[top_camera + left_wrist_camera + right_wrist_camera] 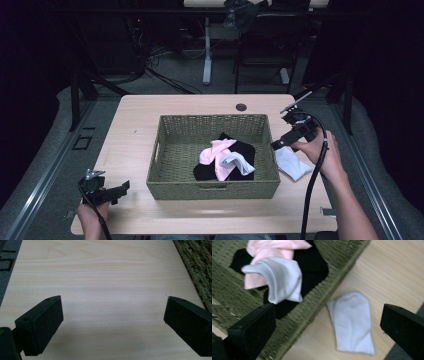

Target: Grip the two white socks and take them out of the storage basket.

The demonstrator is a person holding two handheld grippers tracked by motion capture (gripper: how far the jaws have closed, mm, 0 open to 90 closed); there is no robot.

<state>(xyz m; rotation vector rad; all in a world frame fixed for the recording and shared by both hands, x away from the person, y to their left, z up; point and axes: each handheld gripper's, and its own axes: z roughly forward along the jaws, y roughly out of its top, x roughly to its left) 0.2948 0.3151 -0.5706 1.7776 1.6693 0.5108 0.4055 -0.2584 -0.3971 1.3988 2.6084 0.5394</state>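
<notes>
text: none legible | labels: none | numbers: none | signs: none

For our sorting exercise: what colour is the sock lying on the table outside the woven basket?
White sock, seen best in the right gripper view.

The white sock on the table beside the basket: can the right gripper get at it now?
Probably yes. The right gripper is open above the white sock, which lies flat with nothing covering it.

Two black handheld grippers are seen — the left gripper topped by a grey three-cornered plate, the right gripper trailed by a thick black cable. Blocky matte jaws with small screw holes are shown; both forearms are bare, no sleeves being visible.
</notes>
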